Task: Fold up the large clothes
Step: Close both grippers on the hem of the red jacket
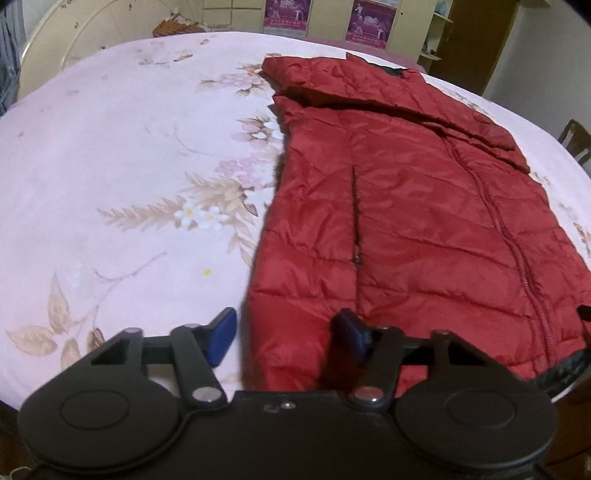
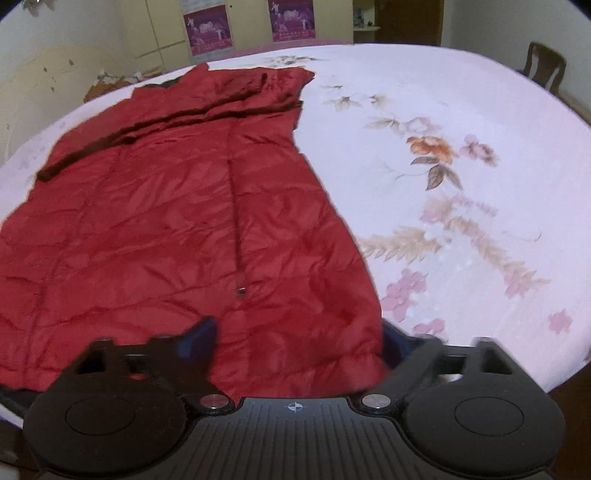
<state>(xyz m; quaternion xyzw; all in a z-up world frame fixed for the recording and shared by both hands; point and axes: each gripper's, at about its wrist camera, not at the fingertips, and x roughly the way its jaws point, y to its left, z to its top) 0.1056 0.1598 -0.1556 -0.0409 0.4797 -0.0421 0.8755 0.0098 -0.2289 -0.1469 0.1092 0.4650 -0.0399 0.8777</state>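
Nearest in left wrist view: left gripper [image 1: 286,332], blue-padded fingers [image 1: 221,334] spread apart, not clenched. Set astride the near hem corner of the red puffer jacket [image 1: 424,221]: one finger down on the pink floral sheet [image 1: 110,166] just beside the jacket's side edge, the other over the red fabric. Hem corner btwn pads, no squeeze visible, so released, nothing gripped.

Same story in right wrist view: right gripper [image 2: 297,343] w/ fingers [image 2: 201,338] wide apart, astride the opposite hem corner. One finger over the fabric, the other partly hidden behind the jacket's side edge, by the sheet. Fabric btwn pads, not pinched; contact under the far pad can't be told.

Jacket flat on the sheet, front up, hem toward the cameras, collar end far away. Main zip [image 1: 517,251] closed, running lengthwise; pocket zip [image 1: 356,221] beside it. One sleeve [image 1: 406,107] folded across the chest near the collar.

Edges & room: near hem close to the sheet's near edge, by both grippers. Wide bare sheet to the outside of each gripper, and a strip beyond the collar. Dark inner lining showing at the hem's far corner in each view. Can't tell bed from bench under the sheet. Wooden chair [image 2: 546,66] past the sheet's far right edge; purple posters [image 1: 365,18] on the back wall, well apart from the work.
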